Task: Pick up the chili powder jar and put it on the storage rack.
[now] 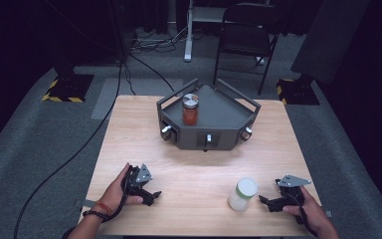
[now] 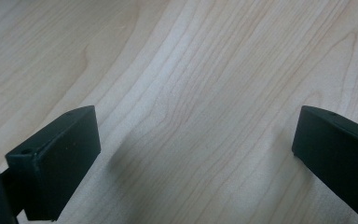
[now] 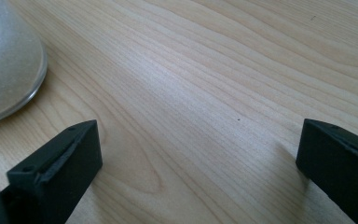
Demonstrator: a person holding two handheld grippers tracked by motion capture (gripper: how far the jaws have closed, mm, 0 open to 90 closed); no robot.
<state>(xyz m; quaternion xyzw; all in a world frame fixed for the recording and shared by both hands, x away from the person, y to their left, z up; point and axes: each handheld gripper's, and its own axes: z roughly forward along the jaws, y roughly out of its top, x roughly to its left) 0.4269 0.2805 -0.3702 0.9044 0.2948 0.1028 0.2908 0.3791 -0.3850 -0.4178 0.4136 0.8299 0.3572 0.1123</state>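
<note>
A pale jar with a white lid (image 1: 242,193) stands on the wooden table (image 1: 194,164) near its front right; its glass base (image 3: 7,65) fills the upper left of the right gripper view. My right gripper (image 1: 267,201) rests just right of it, open and empty (image 3: 198,163). My left gripper (image 1: 151,195) lies at the table's front left, jaws wide apart over bare wood (image 2: 193,154). A jar of reddish-brown contents with a metal lid (image 1: 190,109) stands upright on a dark grey tray (image 1: 214,117) at the table's far middle.
The tray has raised rails and knobs (image 1: 208,139) on its front face. Beyond the table stand a black folding chair (image 1: 246,35), a white stand leg (image 1: 189,35), and two weighted bases with yellow-black tape (image 1: 67,87). Cables run over the grey carpet.
</note>
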